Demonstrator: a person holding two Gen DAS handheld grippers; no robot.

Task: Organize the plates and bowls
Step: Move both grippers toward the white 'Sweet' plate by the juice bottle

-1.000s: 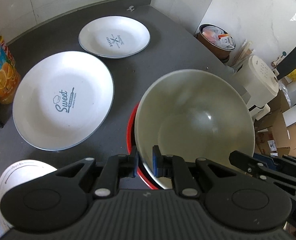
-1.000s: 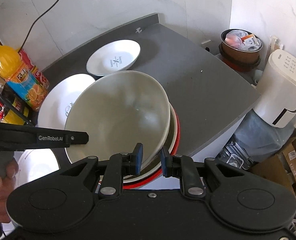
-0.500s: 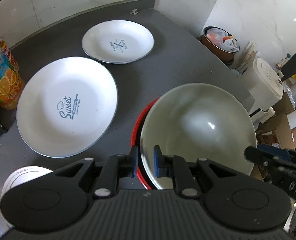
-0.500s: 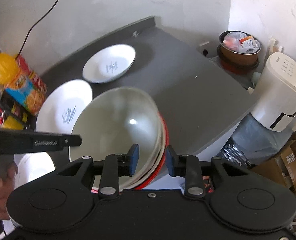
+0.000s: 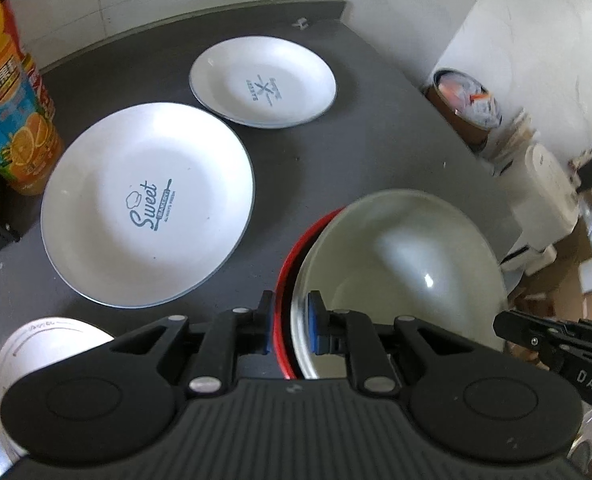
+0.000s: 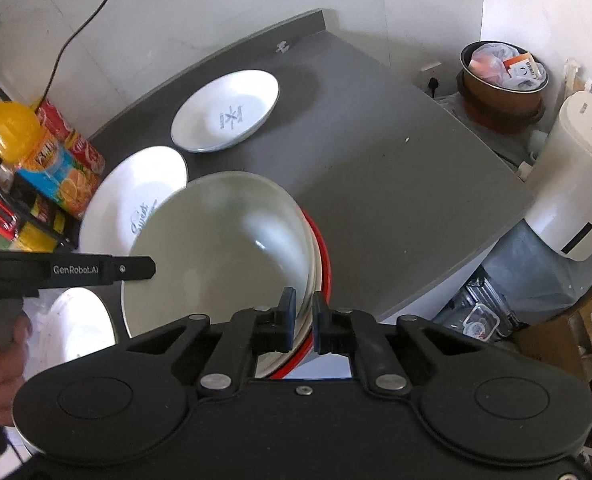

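Observation:
A pale green bowl (image 5: 399,256) (image 6: 224,248) sits nested in a red bowl (image 5: 292,248) (image 6: 323,252) at the counter's near right edge. My left gripper (image 5: 292,320) is shut on the stack's near-left rim, with both rims between its blue pads. From the near side, my right gripper (image 6: 303,316) is shut on the pale bowl's rim. A large white "Sweet" plate (image 5: 148,204) (image 6: 136,196) lies to the left of the stack. Behind it rests a smaller white plate (image 5: 264,80) (image 6: 226,110).
A white bowl (image 5: 44,344) (image 6: 76,328) sits at the near left corner. An orange juice bottle (image 5: 8,100) (image 6: 28,140) and a rack stand at the far left. Off the counter's right edge are a white appliance (image 6: 575,184) and a brown bin (image 6: 503,76).
The pale bowl has dropped from a steep tilt and settled deeper into the red bowl. My right gripper's fingers widened half a second ago and have since closed on the rim.

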